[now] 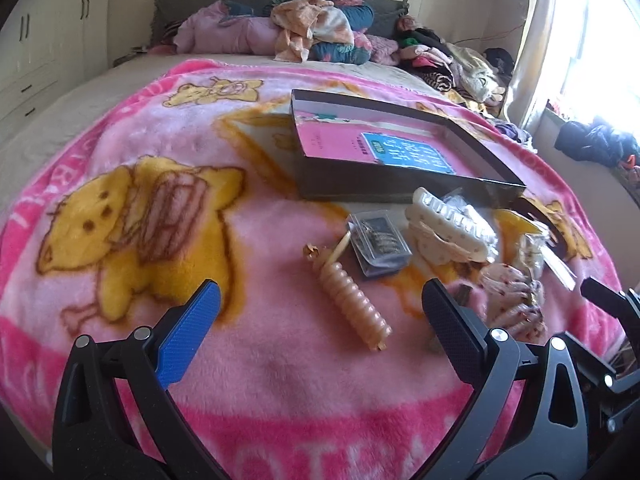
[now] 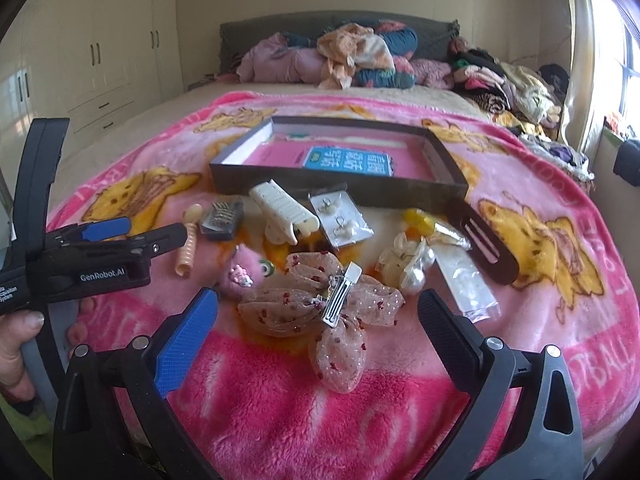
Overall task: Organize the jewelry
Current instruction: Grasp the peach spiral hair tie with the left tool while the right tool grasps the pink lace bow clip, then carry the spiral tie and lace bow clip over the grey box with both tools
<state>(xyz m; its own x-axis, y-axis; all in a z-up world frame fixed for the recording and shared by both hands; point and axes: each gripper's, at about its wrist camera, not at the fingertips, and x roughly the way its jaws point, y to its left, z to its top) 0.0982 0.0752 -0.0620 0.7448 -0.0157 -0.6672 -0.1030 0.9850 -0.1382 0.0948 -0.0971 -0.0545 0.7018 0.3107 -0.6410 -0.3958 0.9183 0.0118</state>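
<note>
My left claw (image 1: pixel 320 312) hangs wide open and empty over the pink blanket (image 1: pixel 120 128), a ribbed peach hair clip (image 1: pixel 354 306) lying between its fingers at lower centre. My right claw (image 2: pixel 318 316) is equally spread, holding nothing, with the sheer bow clip (image 2: pixel 320 312) between its fingertips. Beyond, mid-frame, I see a white claw clip (image 2: pixel 284 208), carded earrings (image 2: pixel 340 218) and a dark barrette (image 2: pixel 484 244), all just before the open dark box (image 2: pixel 336 184).

Hair accessories (image 2: pixel 320 240) lie on the blanket (image 2: pixel 280 400) before the box (image 2: pixel 340 188).
</note>
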